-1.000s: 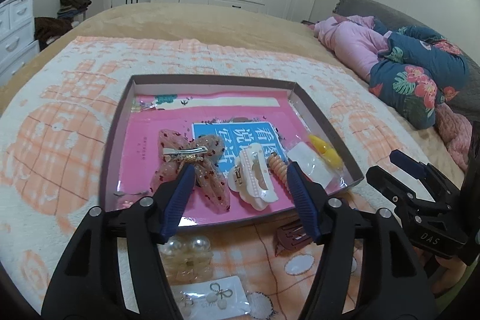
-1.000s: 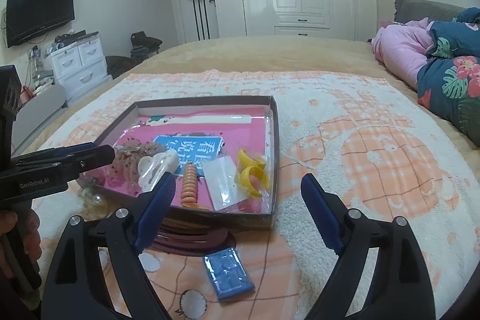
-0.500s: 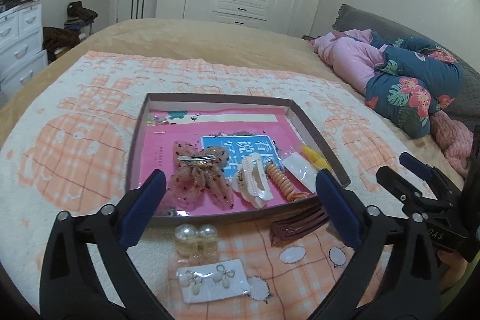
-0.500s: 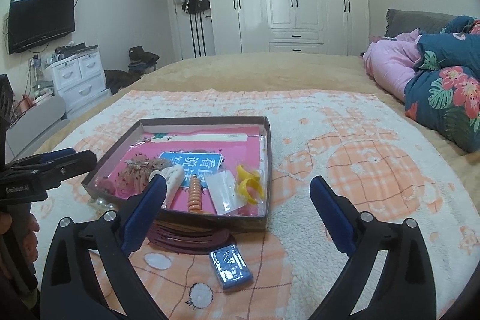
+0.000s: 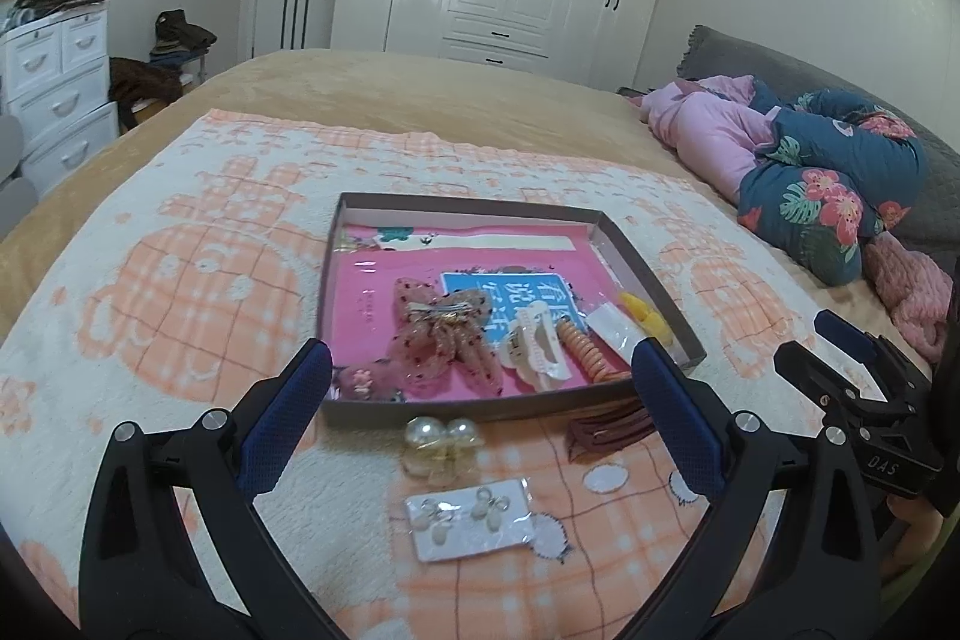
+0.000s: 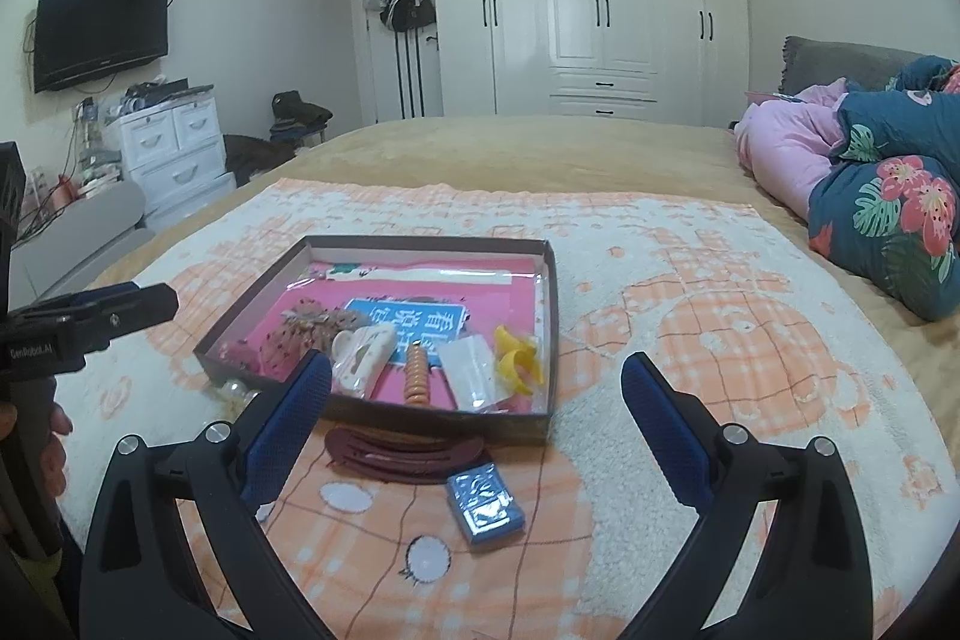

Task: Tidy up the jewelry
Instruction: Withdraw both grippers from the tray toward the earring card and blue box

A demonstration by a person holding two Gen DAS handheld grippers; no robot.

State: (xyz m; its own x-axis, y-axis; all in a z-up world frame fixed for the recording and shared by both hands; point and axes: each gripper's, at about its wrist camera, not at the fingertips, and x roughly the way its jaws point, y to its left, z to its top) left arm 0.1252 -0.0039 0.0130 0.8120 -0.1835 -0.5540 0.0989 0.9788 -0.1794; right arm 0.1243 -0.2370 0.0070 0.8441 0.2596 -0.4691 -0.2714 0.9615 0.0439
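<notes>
A shallow brown box (image 5: 468, 207) with a pink liner lies on the blanket; it also shows in the right wrist view (image 6: 420, 242). Inside are a pink bow clip (image 5: 447, 340), a white claw clip (image 5: 534, 347), an orange coil tie (image 5: 585, 347) and a yellow clip (image 5: 645, 319). In front of the box lie a pearl clip (image 5: 441, 439), an earring card (image 5: 471, 517), a dark red hair clip (image 6: 402, 451) and a blue packet (image 6: 485, 505). My left gripper (image 5: 480, 424) is open and empty above the pearl clip. My right gripper (image 6: 477, 424) is open and empty above the dark red clip.
The orange and white blanket (image 5: 198, 280) covers a tan bed. Pink and floral bedding (image 5: 810, 166) is piled at the right. White drawers (image 6: 174, 148) stand left of the bed and wardrobes (image 6: 600, 10) at the back.
Both grippers have drawn back and risen from the box. The left gripper's jaws have opened wider. The loose items in front of the box now show more fully.
</notes>
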